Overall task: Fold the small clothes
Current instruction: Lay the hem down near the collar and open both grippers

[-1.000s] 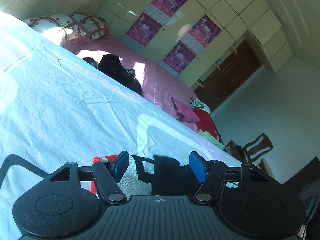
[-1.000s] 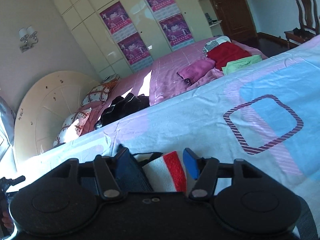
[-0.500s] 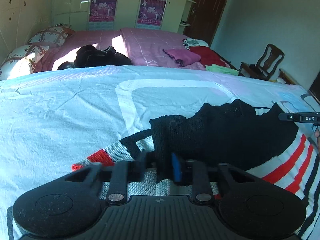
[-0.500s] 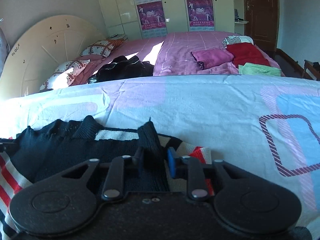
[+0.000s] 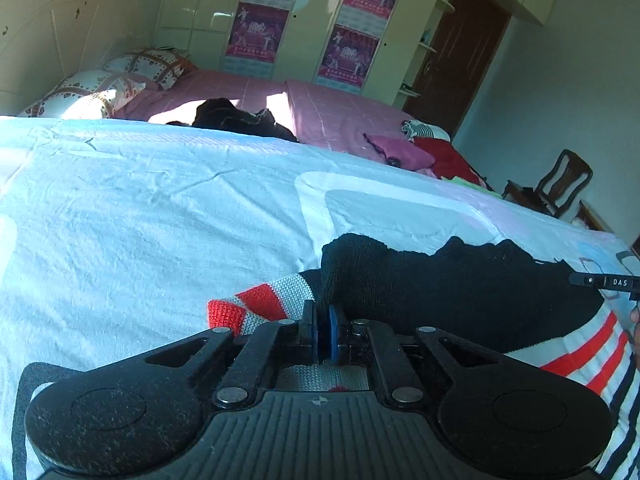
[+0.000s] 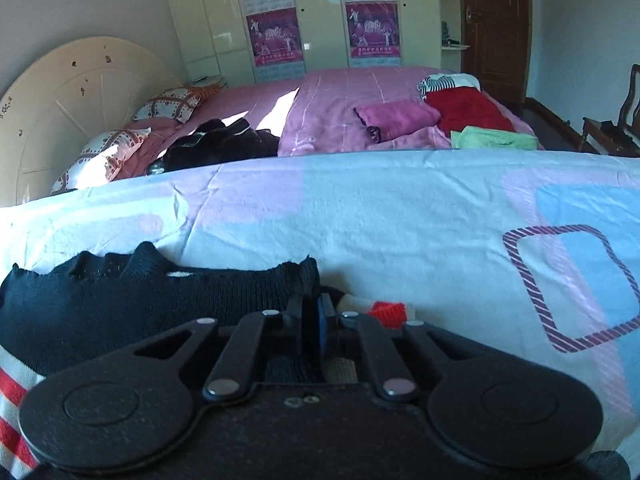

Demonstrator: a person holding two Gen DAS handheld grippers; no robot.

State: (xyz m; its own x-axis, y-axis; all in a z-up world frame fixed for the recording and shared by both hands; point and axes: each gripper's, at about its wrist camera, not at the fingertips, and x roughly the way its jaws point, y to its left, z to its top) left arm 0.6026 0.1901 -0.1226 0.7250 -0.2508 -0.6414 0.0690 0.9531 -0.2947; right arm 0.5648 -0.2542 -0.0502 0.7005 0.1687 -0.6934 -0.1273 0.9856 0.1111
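Knitted sweater (image 5: 460, 292), black w/ red, white and dark stripes, lies crumpled on the pale blue patterned bedsheet (image 5: 140, 208) at the near edge, directly ahead of both grippers.

Left gripper (image 5: 323, 334): blue pads pressed nearly together, pinching the sweater where the black collar part meets the striped sleeve end. Right gripper (image 6: 310, 328): jaws closing on the black knit edge, fabric betw. them, pads already pressing on it (gap too dark to see much more).

Left view only:
- striped body of sweater spreading to the right edge, red and white bands clear
- small black bar marked "DAS" (image 5: 604, 281) at far right, w/ part of a person's hand (image 5: 635, 326) just below it
- red sleeve tip on the sheet, left of the pads

Right view only:
- purple-striped square print (image 6: 572, 288) on the sheet, to the right
- folded green cloth (image 6: 494, 138) on the pink bed (image 6: 340, 120), beside the red garment (image 6: 468, 114)
- wall lamp top left, partly cut off

Both views: pink bed behind, dark clothes heap (image 6: 216, 146), folded magenta piece (image 6: 396, 118), patterned pillows (image 5: 92, 92), rounded cream headboard (image 6: 76, 108), wardrobe w/ purple posters (image 5: 256, 36), brown door (image 6: 494, 28), wooden chair (image 5: 560, 184) (only its edge in right view).
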